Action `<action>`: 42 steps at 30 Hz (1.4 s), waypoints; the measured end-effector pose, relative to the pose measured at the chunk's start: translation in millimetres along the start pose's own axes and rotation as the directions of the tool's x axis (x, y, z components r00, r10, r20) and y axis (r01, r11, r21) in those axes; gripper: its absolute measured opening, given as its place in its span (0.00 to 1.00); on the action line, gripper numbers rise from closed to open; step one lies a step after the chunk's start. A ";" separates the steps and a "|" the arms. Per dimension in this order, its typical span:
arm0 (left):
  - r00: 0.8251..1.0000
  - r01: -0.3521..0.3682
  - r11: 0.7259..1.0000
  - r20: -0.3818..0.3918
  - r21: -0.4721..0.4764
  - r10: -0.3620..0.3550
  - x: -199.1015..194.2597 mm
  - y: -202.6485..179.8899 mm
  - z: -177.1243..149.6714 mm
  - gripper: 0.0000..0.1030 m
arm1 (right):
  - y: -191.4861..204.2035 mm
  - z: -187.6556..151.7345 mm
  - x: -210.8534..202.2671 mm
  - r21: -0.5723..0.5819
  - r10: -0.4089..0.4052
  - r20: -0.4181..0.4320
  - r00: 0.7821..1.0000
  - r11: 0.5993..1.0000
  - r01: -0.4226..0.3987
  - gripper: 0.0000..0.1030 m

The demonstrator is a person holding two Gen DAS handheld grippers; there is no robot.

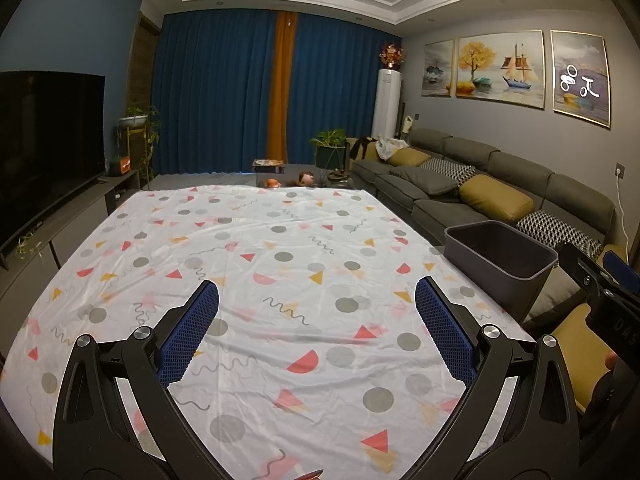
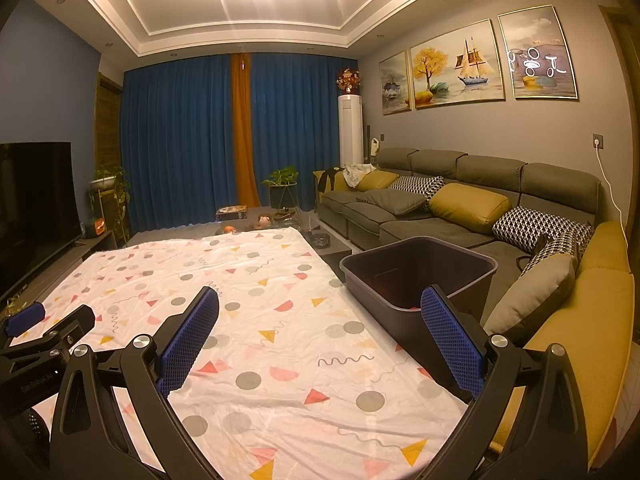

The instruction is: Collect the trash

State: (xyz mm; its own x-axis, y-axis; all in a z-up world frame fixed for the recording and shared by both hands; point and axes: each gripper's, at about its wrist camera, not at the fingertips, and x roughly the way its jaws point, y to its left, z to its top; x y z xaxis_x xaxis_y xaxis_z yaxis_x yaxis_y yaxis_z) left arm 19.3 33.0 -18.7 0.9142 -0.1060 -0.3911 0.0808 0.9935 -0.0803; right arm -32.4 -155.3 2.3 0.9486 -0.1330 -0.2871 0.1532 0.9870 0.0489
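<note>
From your left wrist view, the left gripper [image 1: 316, 300] hangs over the patterned cloth [image 1: 280, 264] with its blue pads spread wide and nothing between them. The dark bin [image 1: 500, 264] sits at about two o'clock, on the cloth's right edge beside the sofa [image 1: 480, 176]. You can see no loose trash on the cloth here; a small reddish sliver at six o'clock is too cut off to name.

From your right wrist view, the right gripper [image 2: 320, 312] is likewise spread apart and empty, with the bin [image 2: 416, 276] at one o'clock, close ahead. Something reddish lies inside it, too hidden to identify. You seem to be between pickups or near the end: next, scan for remaining trash before you reach.
</note>
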 end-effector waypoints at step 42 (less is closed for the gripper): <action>0.999 0.031 0.999 0.033 -0.007 -0.031 -11.1 4.7 7.1 0.94 | -2.6 -0.6 -5.2 0.013 0.001 0.008 1.000 1.000 -0.001 0.95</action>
State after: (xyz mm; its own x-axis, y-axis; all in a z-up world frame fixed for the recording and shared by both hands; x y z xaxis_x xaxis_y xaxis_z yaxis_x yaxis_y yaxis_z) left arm 12.3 39.1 -8.2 0.9237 -0.1353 -0.3583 0.1064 0.9894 -0.0994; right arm -37.9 -157.1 3.2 0.9509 -0.1327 -0.2796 0.1556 0.9859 0.0612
